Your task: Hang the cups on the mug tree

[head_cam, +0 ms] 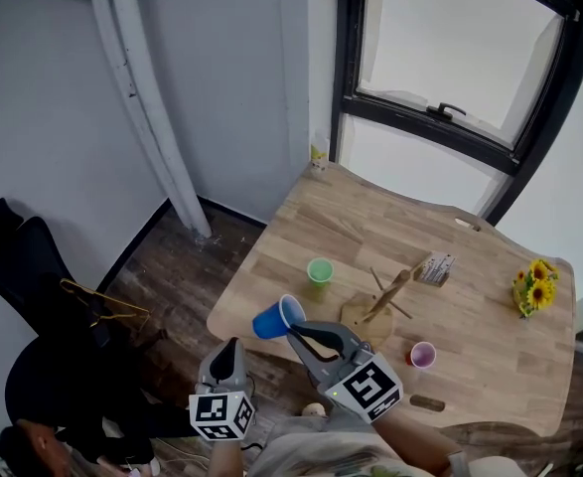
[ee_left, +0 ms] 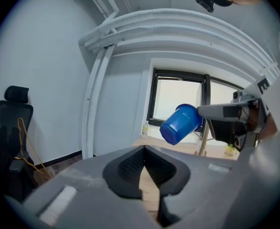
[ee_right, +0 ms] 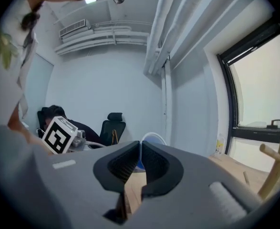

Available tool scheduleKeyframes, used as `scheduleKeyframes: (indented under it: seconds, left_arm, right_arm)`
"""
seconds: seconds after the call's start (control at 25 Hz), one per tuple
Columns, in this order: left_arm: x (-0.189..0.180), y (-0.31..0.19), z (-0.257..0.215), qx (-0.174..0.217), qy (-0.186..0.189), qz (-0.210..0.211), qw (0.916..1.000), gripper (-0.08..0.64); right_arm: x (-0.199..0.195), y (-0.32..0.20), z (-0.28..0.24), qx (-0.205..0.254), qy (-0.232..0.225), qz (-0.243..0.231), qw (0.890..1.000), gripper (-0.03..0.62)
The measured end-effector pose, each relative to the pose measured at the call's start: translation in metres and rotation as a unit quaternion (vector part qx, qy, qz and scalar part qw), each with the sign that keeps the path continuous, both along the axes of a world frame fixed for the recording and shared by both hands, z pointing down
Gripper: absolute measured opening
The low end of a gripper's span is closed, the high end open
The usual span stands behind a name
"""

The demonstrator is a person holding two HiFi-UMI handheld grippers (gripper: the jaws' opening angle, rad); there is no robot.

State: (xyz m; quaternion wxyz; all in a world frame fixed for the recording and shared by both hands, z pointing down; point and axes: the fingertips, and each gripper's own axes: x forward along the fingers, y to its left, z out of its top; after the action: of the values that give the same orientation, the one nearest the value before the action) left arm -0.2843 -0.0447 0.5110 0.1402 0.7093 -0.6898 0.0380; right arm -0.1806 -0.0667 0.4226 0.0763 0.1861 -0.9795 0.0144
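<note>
My right gripper (head_cam: 293, 328) is shut on the rim of a blue cup (head_cam: 271, 319), held tilted in the air off the near left corner of the wooden table (head_cam: 490, 356). In the right gripper view only the cup's white-edged rim (ee_right: 152, 137) shows past the jaws. The left gripper view shows the blue cup (ee_left: 181, 123) hanging ahead, base toward the camera. The wooden mug tree (head_cam: 385, 301) stands bare just right of the cup. A green cup (head_cam: 319, 270) and a pink cup (head_cam: 422, 354) stand upright on the table. My left gripper (head_cam: 229, 350) is low at the left, shut and empty.
A pot of sunflowers (head_cam: 534, 286) sits at the table's right edge and a small box (head_cam: 436, 268) lies behind the tree. A black office chair (head_cam: 23, 266) stands on the floor at the left, below the table's edge. A window (head_cam: 470, 48) is behind the table.
</note>
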Motion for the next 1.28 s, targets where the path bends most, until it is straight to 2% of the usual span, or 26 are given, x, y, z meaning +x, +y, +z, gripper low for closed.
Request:
scheduleKeyframes:
  seconds: [0.32, 0.56, 0.88, 1.28]
  left_arm:
    - [0.026, -0.004, -0.005, -0.003, 0.002, 0.002, 1.0, 0.005]
    - [0.044, -0.002, -0.008, -0.009, -0.004, -0.002, 0.9999, 0.005]
    - [0.064, -0.001, -0.016, -0.004, -0.005, -0.013, 0.9999, 0.005]
    - [0.099, 0.006, -0.019, -0.003, -0.003, -0.013, 0.9999, 0.005]
  right_arm:
    - [0.027, 0.003, -0.024, -0.041, -0.066, -0.024, 0.997, 0.018]
    - [0.053, -0.004, -0.04, -0.1, -0.126, -0.032, 0.986, 0.018]
    - [0.091, -0.02, -0.052, -0.206, -0.219, -0.041, 0.953, 0.018]
    - [0.13, -0.038, -0.042, -0.305, -0.284, -0.03, 0.908, 0.018]
